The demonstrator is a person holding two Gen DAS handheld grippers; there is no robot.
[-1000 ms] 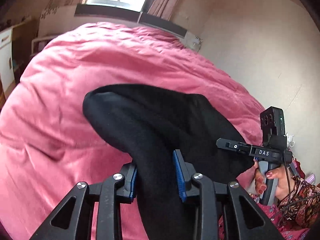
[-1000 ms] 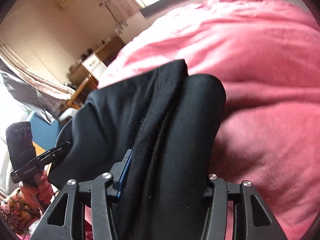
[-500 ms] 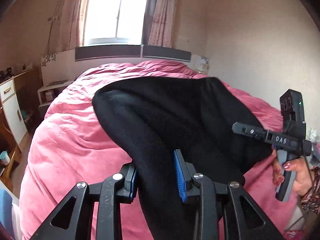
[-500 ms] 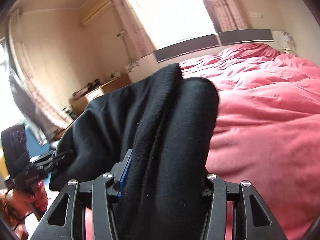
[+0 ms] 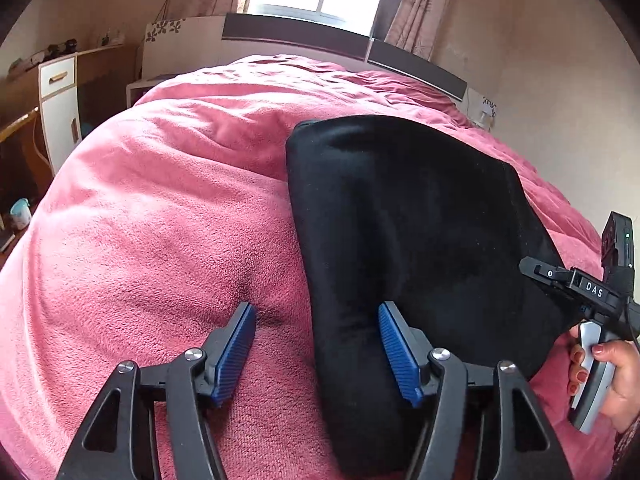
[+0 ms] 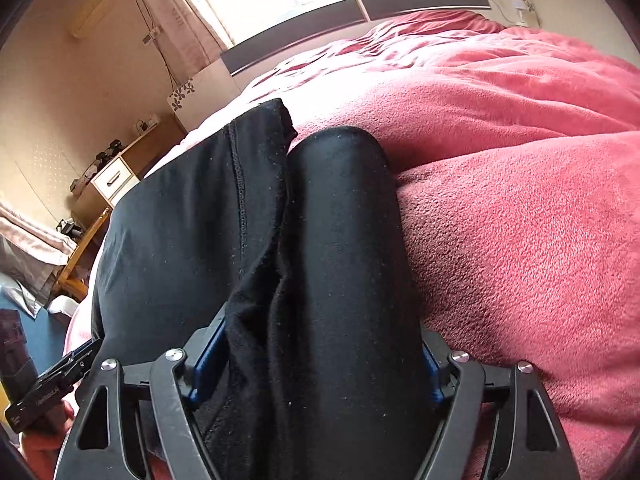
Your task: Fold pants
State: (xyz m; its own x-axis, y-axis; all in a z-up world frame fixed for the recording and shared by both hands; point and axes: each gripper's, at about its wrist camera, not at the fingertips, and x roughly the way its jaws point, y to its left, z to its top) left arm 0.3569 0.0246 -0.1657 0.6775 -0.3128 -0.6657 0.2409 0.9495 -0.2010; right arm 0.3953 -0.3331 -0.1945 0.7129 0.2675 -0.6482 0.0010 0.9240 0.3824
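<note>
Pants: the black pants [image 5: 404, 240] lie on the pink blanket [image 5: 160, 240] of the bed, in the right half of the left wrist view, folded to a thick, short bundle with a rounded fold at the far end.
Done so far: as I judge it, the main fold is made and the bundle is laid down; in the right wrist view a seam and a loose cloth corner show on the left layer, beside a smooth rolled part on the right.
Left to do: both tools must let go fully and draw back; maybe one more fold or some smoothing, because the left layer looks uneven. I cannot tell if the near end lies flat.
Left tool: the left tool [image 5: 318, 354] points down and forward over the near edge of the bundle. Its jaws are opening; the left pad is over bare blanket, the right pad lies at the cloth, and nothing is pinched.
Right tool: the right tool [image 6: 316, 364] points down along the bundle. Its jaws are opening and the thick cloth fills the gap between them; it seems to be releasing.
Right hand: in the left wrist view the hand [image 5: 612, 376] holds the handle at the far right, low beside the bed.
</note>
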